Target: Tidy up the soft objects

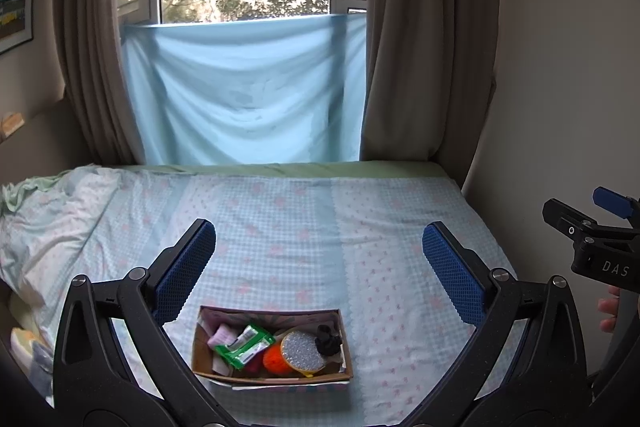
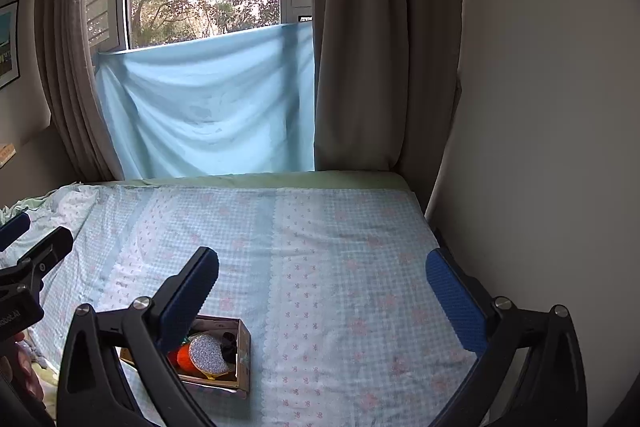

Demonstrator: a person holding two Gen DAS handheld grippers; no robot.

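Observation:
A small cardboard box (image 1: 200, 359) sits on the bed near the front edge. Inside it lie a green wrapped pack (image 1: 244, 345), a pink soft piece (image 1: 222, 337), an orange ball (image 1: 274, 361), a round silvery sponge (image 1: 302, 351) and a black item (image 1: 328, 341). My left gripper (image 1: 318, 255) hovers above and behind the box, open and holding nothing. My right gripper (image 2: 322, 279) is open too, to the right of the box (image 2: 243, 347), whose left part is hidden behind its left finger. The right gripper's side (image 1: 592, 247) shows at the edge of the left wrist view.
The bed (image 1: 300, 219) wears a light blue checked sheet, rumpled at the left (image 1: 52, 219). A blue cloth (image 1: 244, 95) hangs under the window between brown curtains (image 1: 416, 39). A wall (image 2: 540, 107) borders the bed's right side. Fingers of a hand (image 1: 610, 311) appear at right.

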